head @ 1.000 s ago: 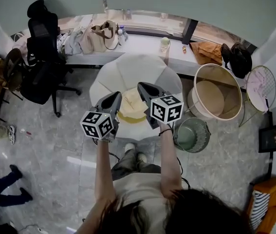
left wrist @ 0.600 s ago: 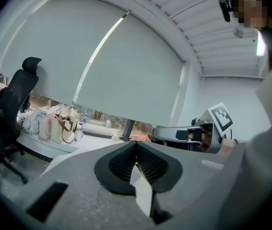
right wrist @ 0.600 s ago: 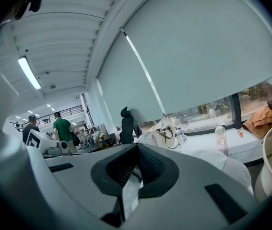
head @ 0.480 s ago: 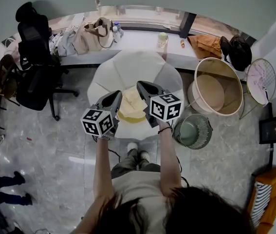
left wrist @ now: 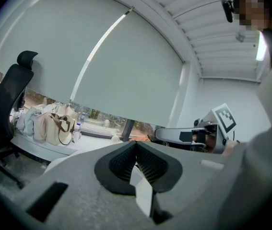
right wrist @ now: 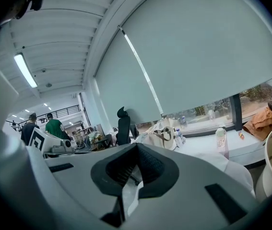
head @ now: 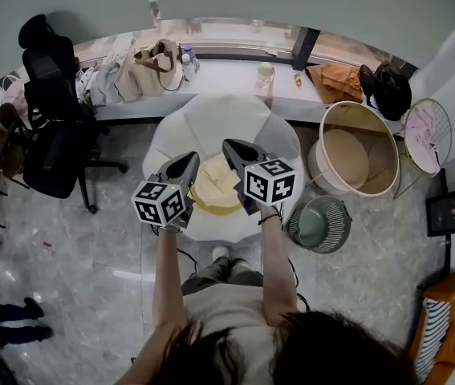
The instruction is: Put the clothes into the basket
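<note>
Both tools are out over the round white tabletop [head: 211, 123] now, side by side, and between them sits the pale yellow garment [head: 215, 187], bunched up on the near half of that tabletop. The left hand-held gripper [head: 188, 159] is clenched: its own view shows the two dark ribbed pads meeting at the tip, with a strip of pale cloth caught in the seam below them. Same story on the right. The right hand-held gripper [head: 229, 145] is clamped tight too, with a fold of that light fabric pinched between its pads and trailing down. So the garment is gripped from both sides, left edge and right edge. The target is off to the right: a big round beige basket [head: 355, 155] stands on the floor, well apart from the garment, and its inside looks bare. Just nearer than it stands a smaller green wire bin [head: 318, 223]. Far beyond the tabletop, a long ledge under the window carries tote bags [head: 155, 58] and a bottle [head: 265, 74], and a black office chair [head: 50, 127] sits on the left.
</note>
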`<state>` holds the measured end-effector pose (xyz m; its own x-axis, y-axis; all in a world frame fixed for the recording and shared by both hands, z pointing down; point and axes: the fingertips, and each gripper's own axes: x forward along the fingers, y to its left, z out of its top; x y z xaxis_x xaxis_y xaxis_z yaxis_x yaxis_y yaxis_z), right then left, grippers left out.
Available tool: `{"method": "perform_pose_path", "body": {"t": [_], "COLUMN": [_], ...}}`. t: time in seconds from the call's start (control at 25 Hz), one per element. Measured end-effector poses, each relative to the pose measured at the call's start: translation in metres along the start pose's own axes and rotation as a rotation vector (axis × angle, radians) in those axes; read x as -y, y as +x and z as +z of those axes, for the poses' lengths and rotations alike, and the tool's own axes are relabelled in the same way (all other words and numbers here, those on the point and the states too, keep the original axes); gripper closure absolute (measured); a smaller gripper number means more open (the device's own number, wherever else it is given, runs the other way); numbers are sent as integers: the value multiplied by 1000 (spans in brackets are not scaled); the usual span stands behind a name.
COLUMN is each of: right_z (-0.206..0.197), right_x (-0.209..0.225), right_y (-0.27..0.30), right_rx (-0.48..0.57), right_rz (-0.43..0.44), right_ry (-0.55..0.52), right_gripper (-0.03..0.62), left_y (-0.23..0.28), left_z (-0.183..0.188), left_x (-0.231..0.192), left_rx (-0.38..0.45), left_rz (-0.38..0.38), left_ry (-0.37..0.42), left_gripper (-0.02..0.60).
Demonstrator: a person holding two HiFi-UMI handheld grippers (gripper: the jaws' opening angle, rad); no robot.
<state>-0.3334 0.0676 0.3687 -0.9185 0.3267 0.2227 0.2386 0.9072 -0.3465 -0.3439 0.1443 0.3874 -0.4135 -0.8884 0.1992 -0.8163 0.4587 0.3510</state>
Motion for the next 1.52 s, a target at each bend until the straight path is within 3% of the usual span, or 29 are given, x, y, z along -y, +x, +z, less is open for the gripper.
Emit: {"method": "perform_pose_path", "body": {"t": [0.48,1.0,1.36,1.52], "right_z": [4,11,-22,-50], "right_x": [22,60,89,120], "right_y": [13,60,86,99], "right_rx": [15,-65,-143,-179], "right_rz": [8,51,85,70], "right_ry": [45,31,43,70], "right_gripper": [585,585,585,585], "left_y": [15,43,68,90], "left_z": [-3,-20,-45,-66], "left_x": [-11,-37,-60,-75], "left_rx": [-17,-15,-72,-71], "left_rz": [7,52,52,48], "left_ry": [-16,-147,-142,-189], "left_gripper": [571,571,571,571]}}
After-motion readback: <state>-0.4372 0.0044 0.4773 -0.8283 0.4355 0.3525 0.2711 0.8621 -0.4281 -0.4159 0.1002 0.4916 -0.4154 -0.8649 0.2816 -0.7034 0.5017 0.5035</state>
